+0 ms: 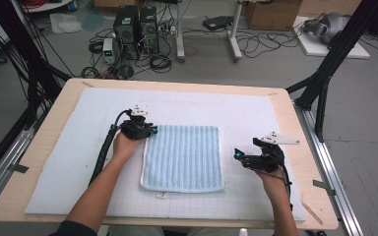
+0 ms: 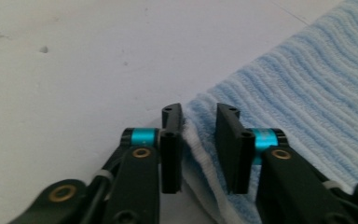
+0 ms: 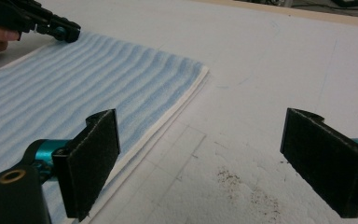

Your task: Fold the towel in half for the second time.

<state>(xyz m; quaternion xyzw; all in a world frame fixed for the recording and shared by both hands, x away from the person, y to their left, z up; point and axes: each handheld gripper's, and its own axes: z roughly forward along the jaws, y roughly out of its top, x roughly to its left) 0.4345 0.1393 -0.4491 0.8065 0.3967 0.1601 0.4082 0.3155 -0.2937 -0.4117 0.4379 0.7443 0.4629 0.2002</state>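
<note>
A light blue ribbed towel (image 1: 184, 157), folded into a rectangle with a white edge, lies flat in the middle of the white mat (image 1: 78, 167). My left gripper (image 1: 150, 132) is at the towel's far left corner. In the left gripper view its jaws (image 2: 199, 112) stand close together, and the towel's (image 2: 307, 84) corner edge bunches up between them against both pads. My right gripper (image 1: 237, 156) rests to the right of the towel, pointing at its right edge. Its jaws (image 3: 200, 140) are wide apart over bare mat, with the towel (image 3: 74, 88) beside the left pad (image 3: 93, 163). The left gripper (image 3: 67, 32) shows far off in that view.
The mat covers a wooden table (image 1: 307, 147) with bare wood at the rims. Some dark specks (image 3: 242, 186) lie on the mat between the right jaws. Beyond the table, computer towers (image 1: 135, 27), cables and black frame legs (image 1: 325, 78) stand on the floor.
</note>
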